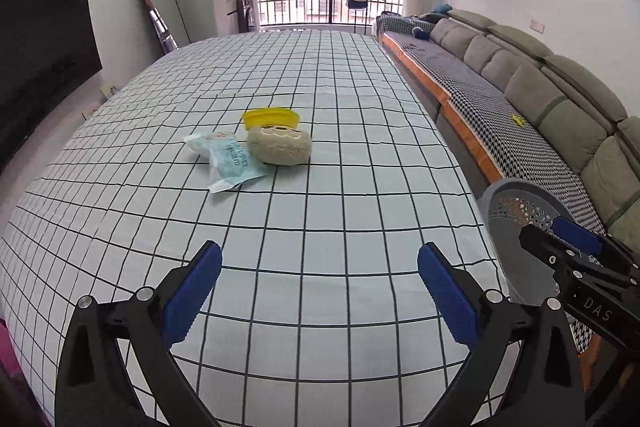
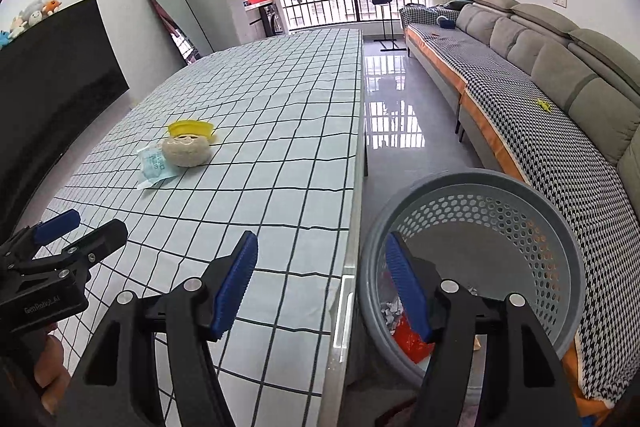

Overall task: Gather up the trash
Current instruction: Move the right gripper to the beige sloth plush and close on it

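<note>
On the checked tablecloth (image 1: 320,227) lie a beige round bun-like lump (image 1: 279,145) (image 2: 186,149), a yellow plastic lid (image 1: 271,118) (image 2: 191,128) behind it, and a light blue wrapper (image 1: 230,161) (image 2: 154,165) to its left. My left gripper (image 1: 320,291) is open and empty, low over the near table, well short of them. My right gripper (image 2: 322,279) is open and empty over the table's right edge, beside the grey perforated basket (image 2: 500,187) (image 1: 516,191). The basket holds red and white scraps (image 2: 408,341).
A grey sofa (image 2: 540,67) with a houndstooth cover runs along the right. Glossy floor (image 2: 392,115) lies between table and sofa. A black TV (image 1: 40,47) and a leaning mirror (image 1: 160,3) stand on the left.
</note>
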`<state>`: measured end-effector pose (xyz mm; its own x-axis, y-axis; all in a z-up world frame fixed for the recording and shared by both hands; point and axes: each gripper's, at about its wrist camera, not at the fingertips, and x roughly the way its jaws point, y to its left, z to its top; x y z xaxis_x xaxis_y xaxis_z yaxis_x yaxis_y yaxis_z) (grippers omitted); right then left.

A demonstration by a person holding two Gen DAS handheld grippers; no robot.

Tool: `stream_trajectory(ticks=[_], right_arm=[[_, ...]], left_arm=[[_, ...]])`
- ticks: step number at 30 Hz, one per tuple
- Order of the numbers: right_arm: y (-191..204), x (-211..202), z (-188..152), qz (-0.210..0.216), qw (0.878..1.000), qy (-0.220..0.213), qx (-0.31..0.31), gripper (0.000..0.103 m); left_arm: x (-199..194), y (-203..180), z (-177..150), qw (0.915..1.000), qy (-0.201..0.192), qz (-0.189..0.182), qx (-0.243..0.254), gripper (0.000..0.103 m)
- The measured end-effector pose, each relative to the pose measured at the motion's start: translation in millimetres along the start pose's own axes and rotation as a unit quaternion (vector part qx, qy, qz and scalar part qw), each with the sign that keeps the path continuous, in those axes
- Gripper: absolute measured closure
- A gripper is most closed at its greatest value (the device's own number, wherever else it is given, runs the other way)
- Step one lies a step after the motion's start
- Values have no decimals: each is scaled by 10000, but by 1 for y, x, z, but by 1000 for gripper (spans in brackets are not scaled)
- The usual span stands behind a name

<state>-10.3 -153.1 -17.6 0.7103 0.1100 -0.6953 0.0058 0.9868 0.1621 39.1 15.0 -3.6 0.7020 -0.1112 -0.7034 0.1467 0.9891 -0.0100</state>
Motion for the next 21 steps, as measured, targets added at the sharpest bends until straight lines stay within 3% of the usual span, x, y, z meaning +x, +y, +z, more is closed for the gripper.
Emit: stream_trajectory(ticks=[14,21], right_arm=[[64,23,21,371,9981,67,-480,39],[90,43,32,577,9961,144,-658,39]], left_arm=[[-3,56,0,9985,-12,216,-509,6],[1,86,0,9964,-23,504,-677,6]])
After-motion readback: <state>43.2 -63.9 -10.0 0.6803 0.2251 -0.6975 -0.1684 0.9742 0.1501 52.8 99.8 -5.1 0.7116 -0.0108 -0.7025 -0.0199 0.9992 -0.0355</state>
